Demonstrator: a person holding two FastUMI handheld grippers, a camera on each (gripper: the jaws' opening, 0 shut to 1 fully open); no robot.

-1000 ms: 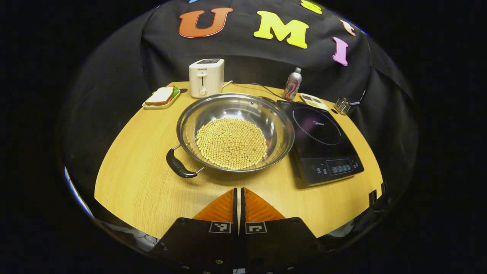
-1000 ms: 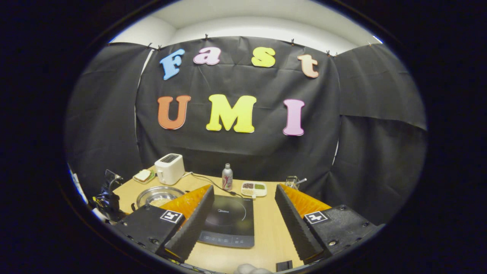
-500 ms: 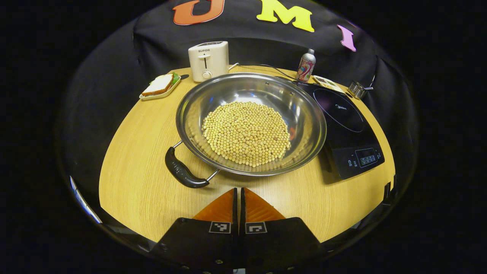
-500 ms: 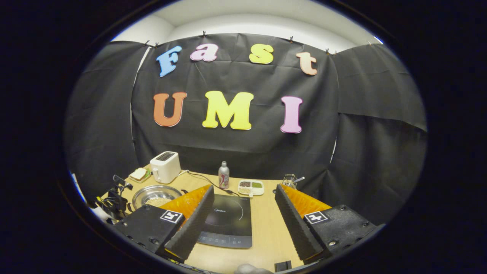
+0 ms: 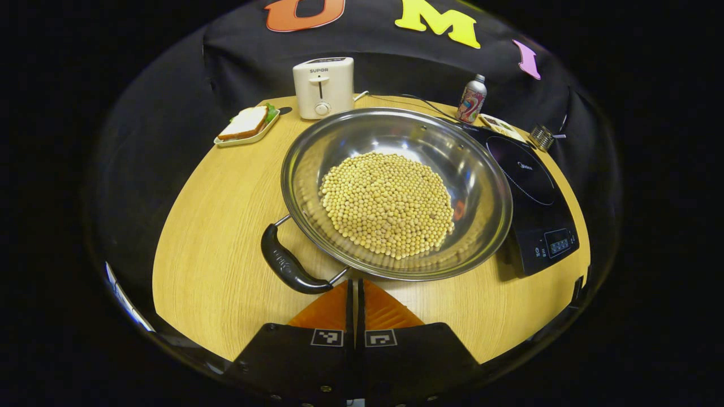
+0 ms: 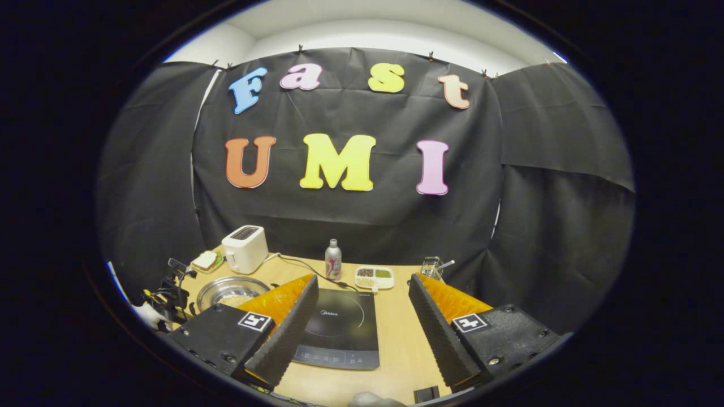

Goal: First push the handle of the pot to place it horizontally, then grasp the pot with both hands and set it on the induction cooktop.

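Behind the pot (image 5: 396, 192), its far handle is hidden. Beans cover its bottom; the near handle (image 5: 289, 267) sits just beside the clenched left gripper (image 5: 356, 294). Cooktop (image 5: 531, 198) touches its right rim. Right gripper (image 6: 362, 316) gapes above the cooktop; toaster (image 5: 323, 86) behind.

i note the pot (image 5: 396, 192) on the tabletop (image 5: 215, 237), beans (image 5: 387, 203) in it, its handle (image 5: 288, 265) at its near left. the induction cooktop (image 5: 534, 203) lies just right of it. behind stand a toaster (image 5: 323, 86) and a bottle (image 5: 471, 99); a sandwich plate (image 5: 246, 125) lies left of the toaster.
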